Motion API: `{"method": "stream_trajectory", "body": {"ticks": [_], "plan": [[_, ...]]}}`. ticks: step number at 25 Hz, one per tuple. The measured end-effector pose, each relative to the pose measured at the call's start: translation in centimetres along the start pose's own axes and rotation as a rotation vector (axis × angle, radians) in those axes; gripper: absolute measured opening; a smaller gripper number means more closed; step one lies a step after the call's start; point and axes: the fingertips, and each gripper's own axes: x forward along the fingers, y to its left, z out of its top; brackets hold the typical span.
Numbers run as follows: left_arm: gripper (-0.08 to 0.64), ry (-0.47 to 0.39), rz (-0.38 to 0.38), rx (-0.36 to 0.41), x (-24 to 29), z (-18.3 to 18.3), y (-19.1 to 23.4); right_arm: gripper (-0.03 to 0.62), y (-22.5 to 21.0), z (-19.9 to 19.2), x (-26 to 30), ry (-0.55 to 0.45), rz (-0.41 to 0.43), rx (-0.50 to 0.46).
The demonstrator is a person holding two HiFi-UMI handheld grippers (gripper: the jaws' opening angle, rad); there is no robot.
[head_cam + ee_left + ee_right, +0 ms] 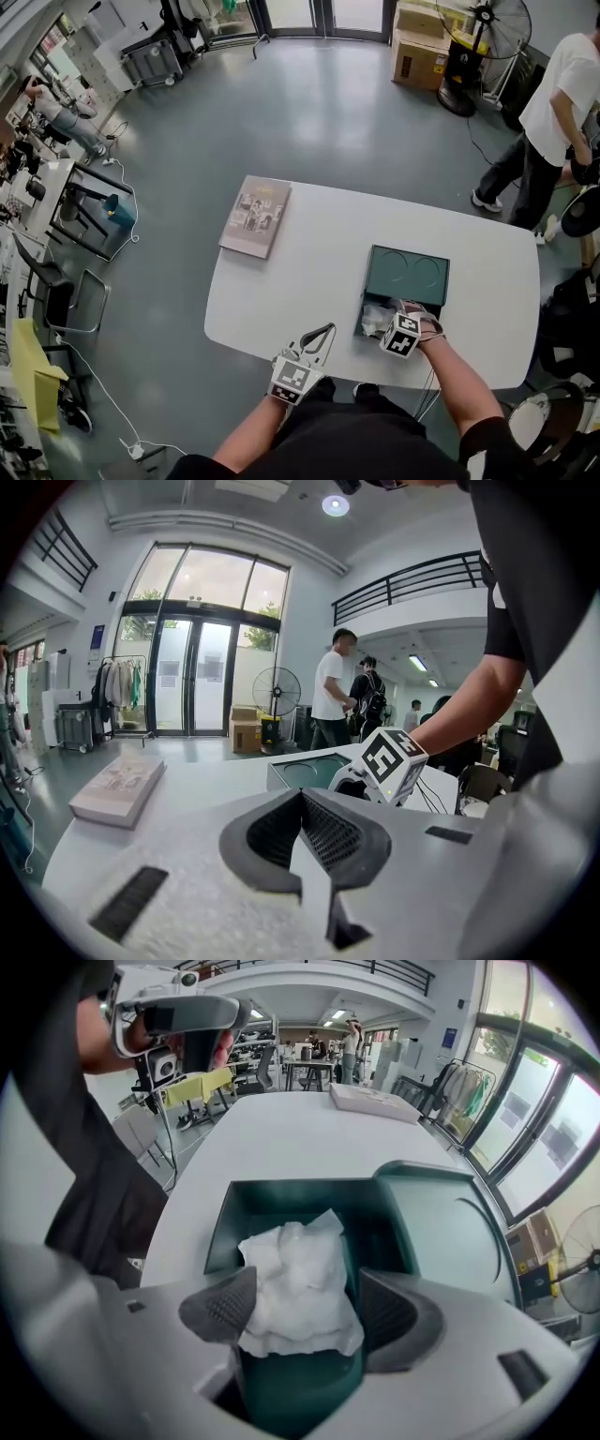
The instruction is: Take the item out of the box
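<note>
A dark green box (375, 281) lies open on the white table (309, 281), its lid (410, 275) folded back on the far side. Crumpled white paper (298, 1279) fills the tray of the box (281, 1196). My right gripper (309, 1312) hangs over the tray, open, one jaw on each side of the paper, the left pad against its edge. In the head view the right gripper (405, 330) covers the near end of the box. My left gripper (309, 352) is shut and holds nothing, left of the box near the table's front edge.
A book (255, 217) lies at the table's far left corner. A person (553, 103) stands beyond the table at the right, near a fan (483, 37) and cardboard boxes (420, 47). Chairs and desks (66, 234) line the left side of the floor.
</note>
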Motion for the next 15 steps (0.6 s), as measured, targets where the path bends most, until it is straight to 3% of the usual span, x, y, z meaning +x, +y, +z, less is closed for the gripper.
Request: {"method": "stream_trajectory", "body": {"ticks": [15], "plan": [[0.006,0.001,0.029,-0.008,-1.04,-0.64,-0.49,0.23,0.83,0.26,0.39,0.029,0.012,-0.047]]}}
